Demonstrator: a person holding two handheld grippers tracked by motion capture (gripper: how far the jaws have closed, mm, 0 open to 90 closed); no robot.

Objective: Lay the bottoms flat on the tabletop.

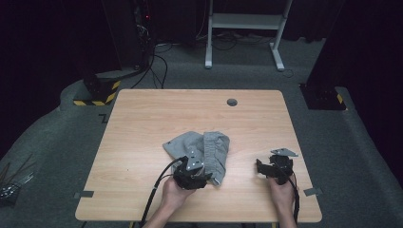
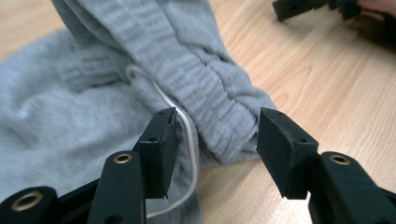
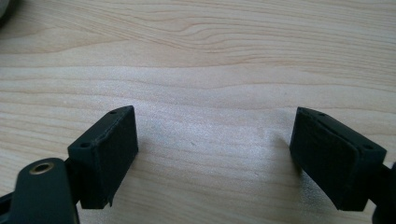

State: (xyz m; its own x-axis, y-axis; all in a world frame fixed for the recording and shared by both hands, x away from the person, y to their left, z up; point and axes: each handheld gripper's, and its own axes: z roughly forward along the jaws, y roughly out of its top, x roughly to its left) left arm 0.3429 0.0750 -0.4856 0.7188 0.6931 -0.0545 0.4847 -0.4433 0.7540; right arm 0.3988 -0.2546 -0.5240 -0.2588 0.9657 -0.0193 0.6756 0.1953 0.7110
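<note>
The grey shorts (image 1: 202, 149) lie partly folded in the table's (image 1: 142, 142) middle, the spread left gripper (image 2: 217, 135) around their waistband corner without pinching, so more folding remains.

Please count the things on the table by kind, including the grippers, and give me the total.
Grey garment: 1
Black grippers: 2, the left gripper with jaws apart at the garment's waistband, the right gripper open over bare wood
Total: 3, all on the table
</note>
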